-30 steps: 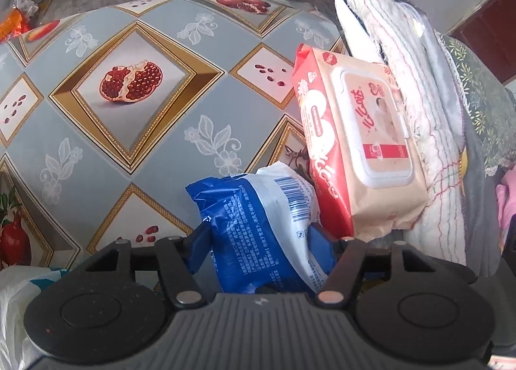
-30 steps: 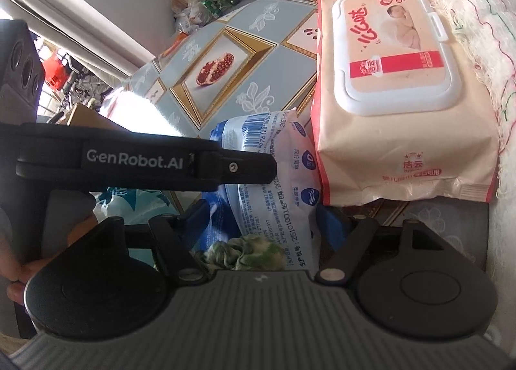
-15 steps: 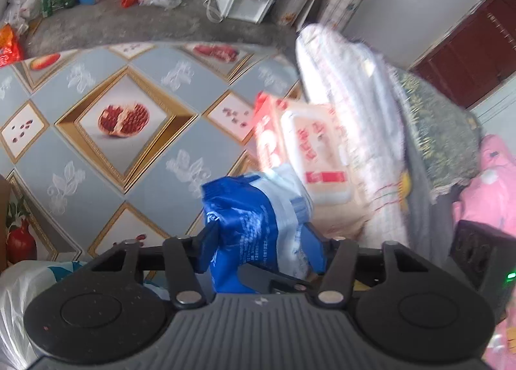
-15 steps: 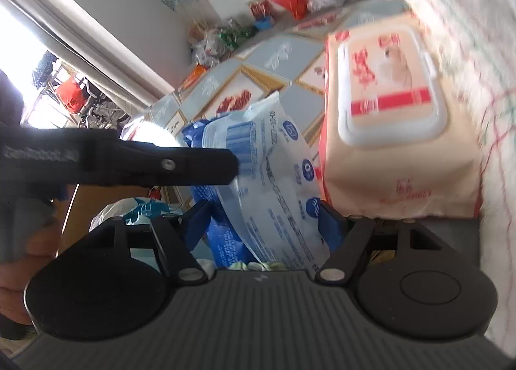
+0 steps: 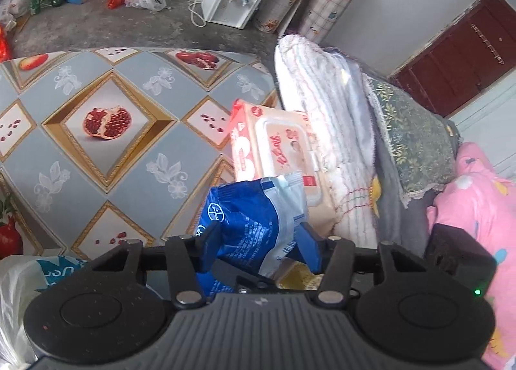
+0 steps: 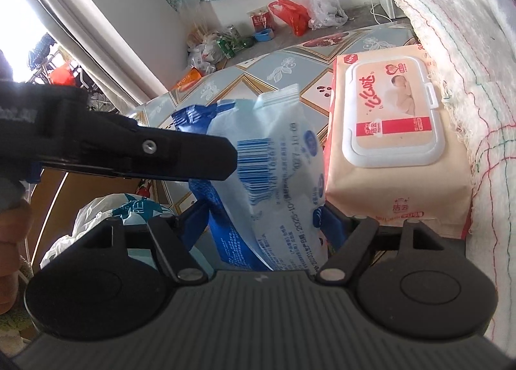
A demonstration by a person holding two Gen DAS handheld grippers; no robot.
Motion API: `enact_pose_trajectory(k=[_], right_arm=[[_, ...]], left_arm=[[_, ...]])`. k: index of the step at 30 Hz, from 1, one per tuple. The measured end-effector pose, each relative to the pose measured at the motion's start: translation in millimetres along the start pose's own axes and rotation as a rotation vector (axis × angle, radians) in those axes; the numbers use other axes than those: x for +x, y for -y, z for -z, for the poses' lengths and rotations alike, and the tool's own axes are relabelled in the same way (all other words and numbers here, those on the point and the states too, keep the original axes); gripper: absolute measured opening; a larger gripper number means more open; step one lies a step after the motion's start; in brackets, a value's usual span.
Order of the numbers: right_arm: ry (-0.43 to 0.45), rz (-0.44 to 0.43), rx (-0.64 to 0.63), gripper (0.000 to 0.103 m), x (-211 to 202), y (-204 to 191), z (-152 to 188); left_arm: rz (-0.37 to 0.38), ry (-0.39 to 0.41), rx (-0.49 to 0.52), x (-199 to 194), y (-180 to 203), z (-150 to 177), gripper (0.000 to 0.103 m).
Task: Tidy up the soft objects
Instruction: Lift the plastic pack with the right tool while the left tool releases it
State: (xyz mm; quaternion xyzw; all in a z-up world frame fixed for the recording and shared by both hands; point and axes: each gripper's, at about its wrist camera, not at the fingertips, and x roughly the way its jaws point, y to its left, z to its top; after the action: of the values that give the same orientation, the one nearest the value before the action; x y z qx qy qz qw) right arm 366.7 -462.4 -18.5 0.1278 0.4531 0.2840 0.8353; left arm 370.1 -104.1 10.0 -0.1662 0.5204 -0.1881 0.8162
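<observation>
The blue-and-white soft pack [image 5: 254,225] hangs above the patterned table [image 5: 135,173], beside the wipes pack [image 6: 396,150] — pinched by the left gripper [image 5: 258,241], between the right gripper [image 6: 264,221]'s just-widening jaws.

Grey concrete floor [image 5: 96,28], white walls [image 5: 396,12], bright window [image 6: 19,25], dark-red door [image 5: 458,57].

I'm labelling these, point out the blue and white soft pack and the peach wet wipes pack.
blue and white soft pack [image 6: 274,176], right wrist view, barcode side.
peach wet wipes pack [image 6: 391,118], right wrist view, white lid.
</observation>
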Motion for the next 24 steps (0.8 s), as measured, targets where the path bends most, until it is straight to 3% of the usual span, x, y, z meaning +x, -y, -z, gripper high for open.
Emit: enact_pose_trajectory(k=[5, 14, 24], right_arm=[[-0.002, 0.019, -0.018, 0.076, 3, -2, 1], [0.033, 0.047, -0.019, 0.062, 1, -3, 7], [0.168, -0.059, 0.034, 0.06, -33, 15, 15]], left_arm=[[-0.009, 0.001, 0.013, 3, 6, 0, 0.053], [0.028, -0.013, -0.028, 4, 1, 0, 0.053], [0.133, 0.031, -0.012, -22, 17, -1, 0.053]])
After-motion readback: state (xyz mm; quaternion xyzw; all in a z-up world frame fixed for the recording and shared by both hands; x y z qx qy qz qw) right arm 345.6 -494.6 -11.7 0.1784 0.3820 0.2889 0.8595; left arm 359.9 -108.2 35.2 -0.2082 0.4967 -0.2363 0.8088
